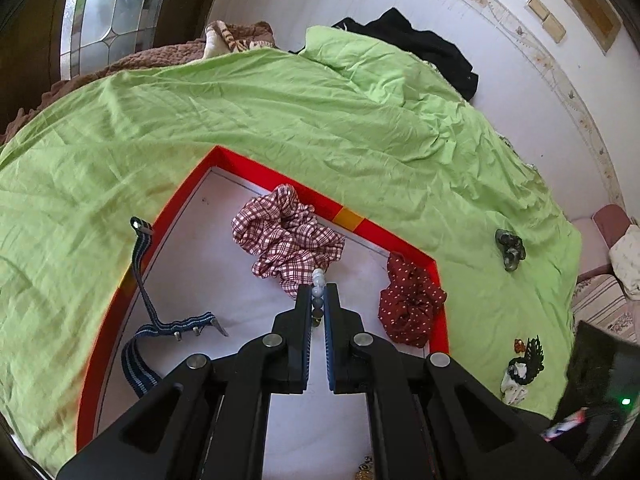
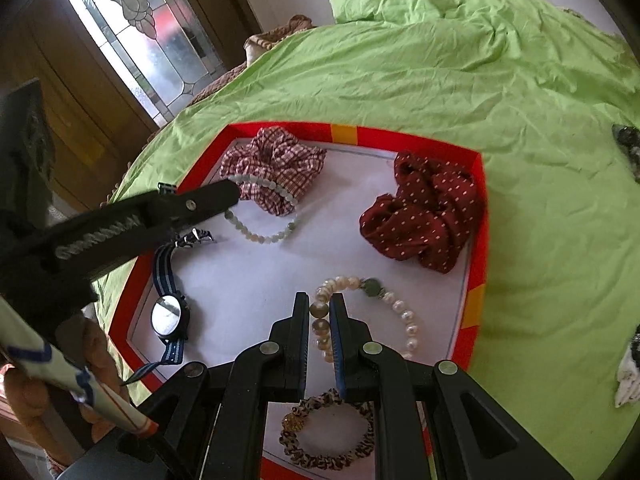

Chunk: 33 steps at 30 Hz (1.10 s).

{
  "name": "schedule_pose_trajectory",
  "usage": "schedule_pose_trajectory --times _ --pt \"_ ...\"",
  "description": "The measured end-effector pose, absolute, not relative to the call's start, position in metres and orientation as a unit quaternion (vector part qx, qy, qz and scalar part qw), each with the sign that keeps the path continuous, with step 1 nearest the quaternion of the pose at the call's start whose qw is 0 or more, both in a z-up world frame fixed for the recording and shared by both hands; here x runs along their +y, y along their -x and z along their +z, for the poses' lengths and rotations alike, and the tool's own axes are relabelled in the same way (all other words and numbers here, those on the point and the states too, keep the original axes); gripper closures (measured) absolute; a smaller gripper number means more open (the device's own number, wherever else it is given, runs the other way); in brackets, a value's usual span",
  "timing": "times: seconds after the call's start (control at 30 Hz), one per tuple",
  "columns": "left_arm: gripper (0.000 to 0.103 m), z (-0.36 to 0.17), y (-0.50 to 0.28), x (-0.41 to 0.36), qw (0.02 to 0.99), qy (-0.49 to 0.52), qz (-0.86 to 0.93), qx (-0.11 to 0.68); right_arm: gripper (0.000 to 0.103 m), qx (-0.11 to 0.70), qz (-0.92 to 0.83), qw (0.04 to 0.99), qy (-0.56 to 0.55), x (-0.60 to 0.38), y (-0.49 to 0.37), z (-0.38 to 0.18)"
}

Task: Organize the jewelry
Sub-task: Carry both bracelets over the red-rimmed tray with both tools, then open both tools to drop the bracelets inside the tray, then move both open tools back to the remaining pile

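A red tray with a white floor sits on a green sheet. The left gripper is clamped on a green bracelet; from the right wrist, its loop hangs from the tips over the tray's far left part, one side draped against the plaid scrunchie. The right gripper is pinched on a pearl bracelet, whose free end curves to the right across the tray floor. A dotted red scrunchie lies at the far right corner. A watch with a striped blue strap rests by the left wall, and a leopard band lies at the near edge beneath the right gripper. On the sheet right of the tray, in the left wrist view, lie a dark clip and what may be a black hair claw
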<state>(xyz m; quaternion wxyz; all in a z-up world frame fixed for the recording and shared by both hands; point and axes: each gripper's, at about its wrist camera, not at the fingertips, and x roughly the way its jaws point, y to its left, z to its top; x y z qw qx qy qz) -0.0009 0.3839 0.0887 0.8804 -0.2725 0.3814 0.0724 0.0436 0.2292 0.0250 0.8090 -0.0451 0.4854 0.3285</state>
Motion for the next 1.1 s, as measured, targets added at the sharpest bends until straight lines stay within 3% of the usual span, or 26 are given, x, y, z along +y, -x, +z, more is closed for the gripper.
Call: schedule_pose_trajectory --times 0.1,0.13,0.17,0.23,0.33,0.47,0.7,0.83,1.1 --pt "0.097 0.095 0.005 0.384 0.886 0.273 0.07 0.369 0.091 0.489 0.346 0.801 0.026 0.226 -0.044 0.024" --pt "0.091 0.097 0.007 0.384 0.887 0.274 0.068 0.365 0.085 0.49 0.349 0.798 0.021 0.226 -0.045 0.024" --pt "0.078 0.098 0.007 0.383 0.888 0.274 0.065 0.363 0.077 0.49 0.35 0.798 0.016 0.223 -0.045 0.024" --pt "0.068 0.101 0.01 0.38 0.892 0.269 0.063 0.356 0.07 0.485 0.348 0.802 0.012 0.218 -0.043 0.028" --pt "0.067 0.106 0.012 0.375 0.899 0.261 0.058 0.347 0.07 0.477 0.346 0.808 0.005 0.208 -0.04 0.035" --pt "0.062 0.112 0.015 0.367 0.907 0.25 0.058 0.334 0.058 0.47 0.337 0.816 -0.013 0.189 -0.034 0.042" --pt "0.061 0.118 0.017 0.342 0.919 0.209 0.072 0.327 0.056 0.446 0.313 0.839 -0.009 0.153 -0.02 0.05" --pt "0.061 0.12 0.016 0.32 0.924 0.181 0.068 0.329 0.048 0.426 0.287 0.858 0.009 0.129 -0.011 0.054" --pt "0.059 0.12 0.013 0.272 0.931 0.128 0.042 0.34 0.048 0.423 0.233 0.876 0.007 0.072 -0.011 0.049"
